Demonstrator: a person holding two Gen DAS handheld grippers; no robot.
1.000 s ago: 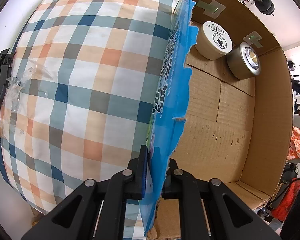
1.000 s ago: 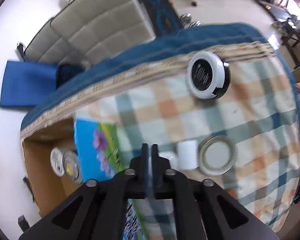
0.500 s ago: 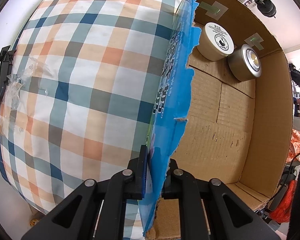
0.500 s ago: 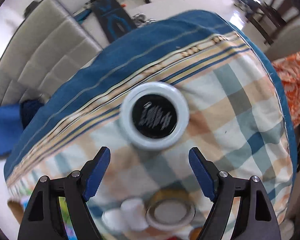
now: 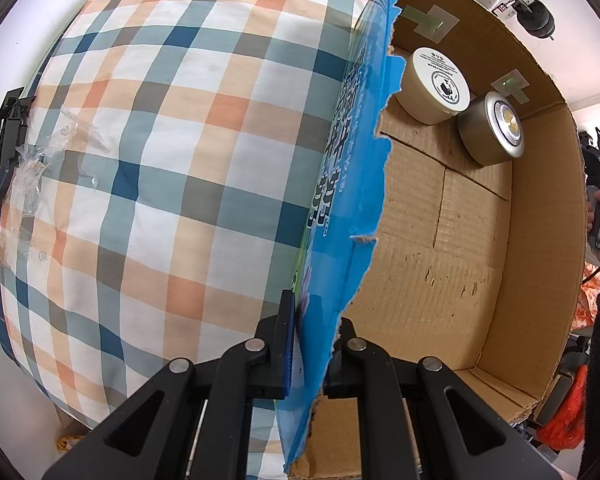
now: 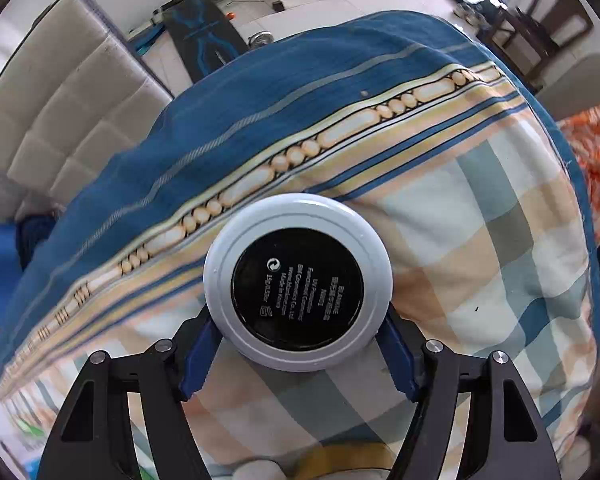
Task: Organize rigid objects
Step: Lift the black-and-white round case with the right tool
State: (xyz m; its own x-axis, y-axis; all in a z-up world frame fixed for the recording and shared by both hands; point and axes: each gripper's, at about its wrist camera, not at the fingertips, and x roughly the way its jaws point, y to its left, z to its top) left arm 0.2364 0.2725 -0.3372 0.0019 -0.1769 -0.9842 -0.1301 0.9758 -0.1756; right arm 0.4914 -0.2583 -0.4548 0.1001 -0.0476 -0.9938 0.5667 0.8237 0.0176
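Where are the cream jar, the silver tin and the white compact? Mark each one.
cream jar (image 5: 440,74): left wrist view, on its white lid.
silver tin (image 5: 500,124): left wrist view, on its shiny lid.
white compact (image 6: 297,282): right wrist view, on its black label.

Left wrist view: looks steeply down along the left gripper (image 5: 314,344), close over the box (image 5: 540,216) wall; cloth (image 5: 160,168) to its left, box floor to its right.
Right wrist view: looks forward and down along the right gripper (image 6: 298,354), very near a compact (image 6: 298,282).
Shared: the checked cloth (image 6: 480,240).
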